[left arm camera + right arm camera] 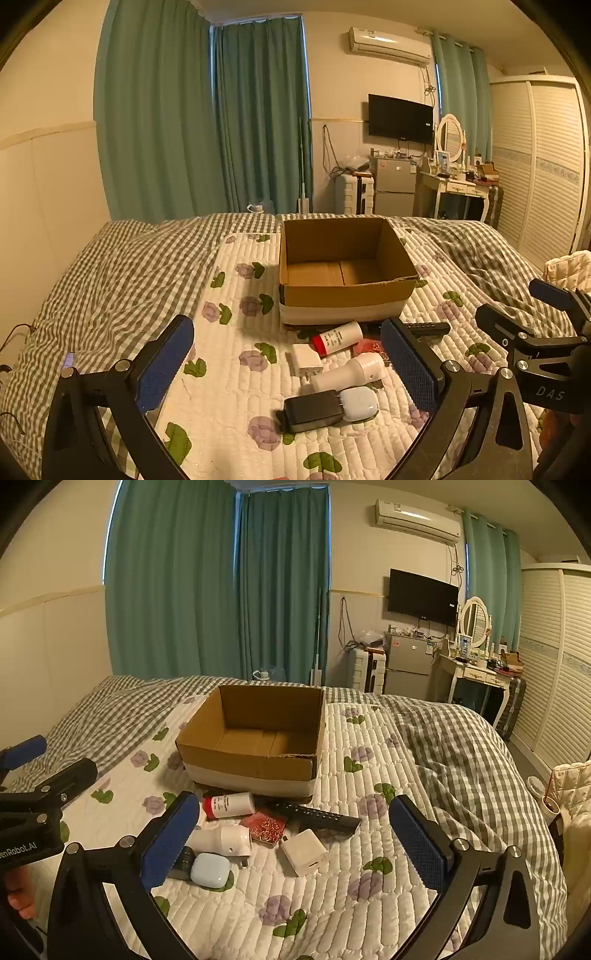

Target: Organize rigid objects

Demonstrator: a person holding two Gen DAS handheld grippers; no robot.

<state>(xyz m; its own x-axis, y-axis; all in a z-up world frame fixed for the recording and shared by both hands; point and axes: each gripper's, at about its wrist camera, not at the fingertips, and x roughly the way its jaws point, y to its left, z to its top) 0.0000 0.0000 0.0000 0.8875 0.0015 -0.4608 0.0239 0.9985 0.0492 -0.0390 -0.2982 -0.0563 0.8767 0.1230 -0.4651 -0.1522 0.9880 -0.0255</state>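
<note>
An open, empty cardboard box (345, 295) (255, 766) stands on the floral quilt. In front of it lie a white bottle with a red cap (336, 338) (229, 805), a white charger cube (307, 360) (304, 851), a white cylinder device (349, 371) (221, 838), a pale blue earbud case (359, 403) (210, 870), a black adapter (314, 411), a black remote (424, 328) (321, 816) and a red patterned case (266, 827). My left gripper (291, 373) is open above the pile. My right gripper (295, 847) is open above the same pile.
The floral quilt (369, 760) lies over a checked blanket (110, 280) on the bed. The right gripper shows at the right of the left wrist view (517, 317); the left gripper shows at the left of the right wrist view (51, 764). A wardrobe (554, 646) stands to the right.
</note>
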